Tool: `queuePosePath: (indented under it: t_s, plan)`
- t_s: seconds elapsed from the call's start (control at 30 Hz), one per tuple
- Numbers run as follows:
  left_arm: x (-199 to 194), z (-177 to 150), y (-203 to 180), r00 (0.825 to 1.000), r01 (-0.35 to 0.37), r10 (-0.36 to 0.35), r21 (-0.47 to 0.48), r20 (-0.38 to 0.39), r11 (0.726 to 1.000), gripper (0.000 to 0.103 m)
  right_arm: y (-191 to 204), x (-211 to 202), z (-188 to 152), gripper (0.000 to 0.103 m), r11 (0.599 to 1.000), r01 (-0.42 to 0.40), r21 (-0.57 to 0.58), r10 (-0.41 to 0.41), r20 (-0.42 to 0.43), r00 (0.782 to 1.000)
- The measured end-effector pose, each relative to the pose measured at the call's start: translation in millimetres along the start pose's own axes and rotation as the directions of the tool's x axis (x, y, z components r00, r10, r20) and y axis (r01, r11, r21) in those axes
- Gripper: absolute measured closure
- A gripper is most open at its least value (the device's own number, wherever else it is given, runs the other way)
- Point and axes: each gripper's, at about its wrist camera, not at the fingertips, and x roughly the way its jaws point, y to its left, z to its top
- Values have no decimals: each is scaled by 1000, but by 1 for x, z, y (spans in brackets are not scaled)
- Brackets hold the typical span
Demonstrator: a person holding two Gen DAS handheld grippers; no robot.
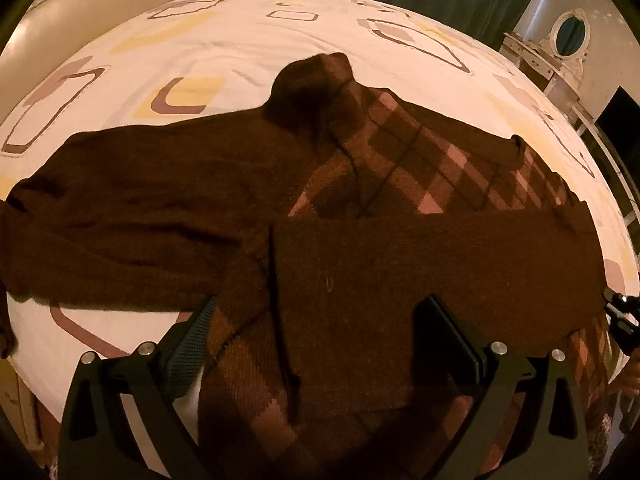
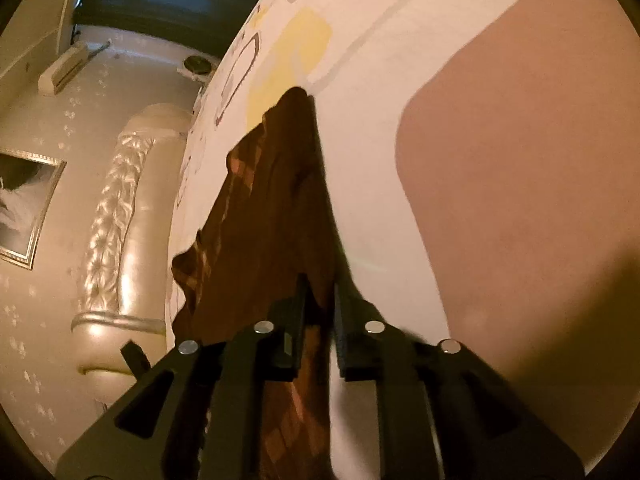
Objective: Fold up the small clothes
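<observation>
Sweater [image 1: 168, 200] on the bed [image 1: 248, 40] was only part folded, left fingers [image 1: 320, 328] spread over it, right fingers [image 2: 320, 320] pinching its edge.

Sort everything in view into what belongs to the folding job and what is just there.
In the job:
- brown sweater
- left gripper, jaws open around the fabric
- right gripper, jaws closed on the sweater's edge
- bedsheet

Just there:
- headboard
- mirror
- picture frame
</observation>
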Motion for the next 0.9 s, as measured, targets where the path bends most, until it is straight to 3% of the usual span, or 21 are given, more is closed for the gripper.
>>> queuePosePath:
  t_s: [0.27, 0.33, 0.43, 0.5, 0.67, 0.7, 0.73, 0.77, 0.9]
  plan:
    - [-5, -7, -1, 1000, 16, -17, 47, 15, 999, 4, 3, -24, -49, 58, 993, -85, -76, 70, -181, 981]
    - [-7, -10, 0, 1000, 23, -24, 55, 20, 998, 4, 3, -25, -62, 56, 989, -122, -86, 100, -227, 969]
    - [-7, -12, 0, 999, 22, -23, 69, 22, 997, 4, 0, -26, -70, 56, 987, -133, -86, 110, -229, 967]
    - [-7, -12, -1, 1000, 16, -17, 68, 21, 998, 4, -1, -25, -70, 57, 988, -140, -64, 123, -222, 967]
    - [-7, -11, -2, 1000, 12, -13, 62, 19, 998, 4, 0, -23, -72, 75, 989, -119, -82, 97, -240, 966]
    - [-7, -12, -3, 1000, 11, -13, 65, 20, 998, 4, 0, -21, -69, 80, 990, -119, -82, 96, -241, 966]
    - [-7, -12, -3, 1000, 11, -12, 69, 20, 998, 4, -1, -19, -70, 94, 990, -110, -89, 85, -249, 965]
    - [-6, -12, -2, 1000, 10, -12, 70, 20, 997, 4, -2, -17, -71, 100, 990, -101, -97, 73, -258, 963]
    - [-6, -11, -1, 1000, 12, -13, 69, 17, 998, 4, -9, -21, -72, 101, 992, -81, -100, 56, -228, 972]
